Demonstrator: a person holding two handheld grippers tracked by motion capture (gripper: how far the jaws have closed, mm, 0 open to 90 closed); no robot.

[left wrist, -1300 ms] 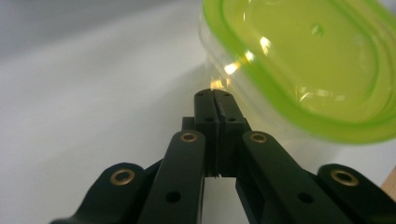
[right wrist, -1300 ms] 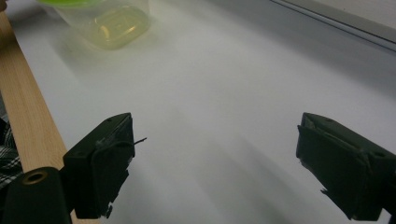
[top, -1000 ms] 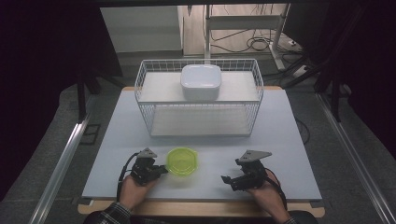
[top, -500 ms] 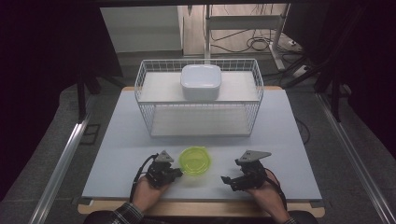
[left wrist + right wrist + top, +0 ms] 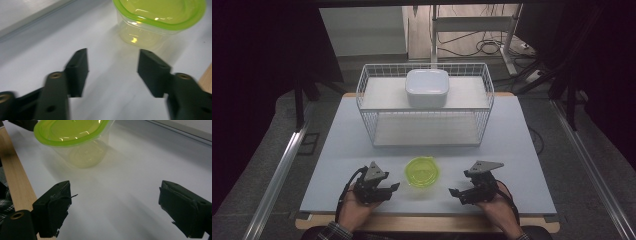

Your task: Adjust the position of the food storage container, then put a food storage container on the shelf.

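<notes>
Since the earlier frames the green-lidded container (image 5: 422, 171) has slid to the right along the near edge of the worktop (image 5: 332, 150), carried by the left tool (image 5: 388, 189). That tool has now drawn back to the left, and its jaws have just been opening: they stand apart with only bare worktop between them, and the container sits free beyond their tips. The right tool (image 5: 455, 192) has kept its place. It is spread wide and grips nothing.

The container now stands upright near the middle of the near edge, between the two tools and apart from both. It is well short of the white wire rack (image 5: 427, 107) at the far side, where a white lidded box (image 5: 427, 87) sits on the upper shelf.

Largest risk, as I judge it: the rack. If the container goes there next, the top rim and the box on the shelf leave little room, and a high carry could clip the wire or nudge the box.

Next, the container itself. It looks light and thin-walled, so a one-sided push from either tool would skate it over the smooth worktop towards the wooden lip rather than seat it. A hard pinch could buckle the clear wall or pop the lid (image 5: 160, 11).

Smallest, the cables trailing from the tools could drag across it.

No brand, label or writing is legible on anything.
</notes>
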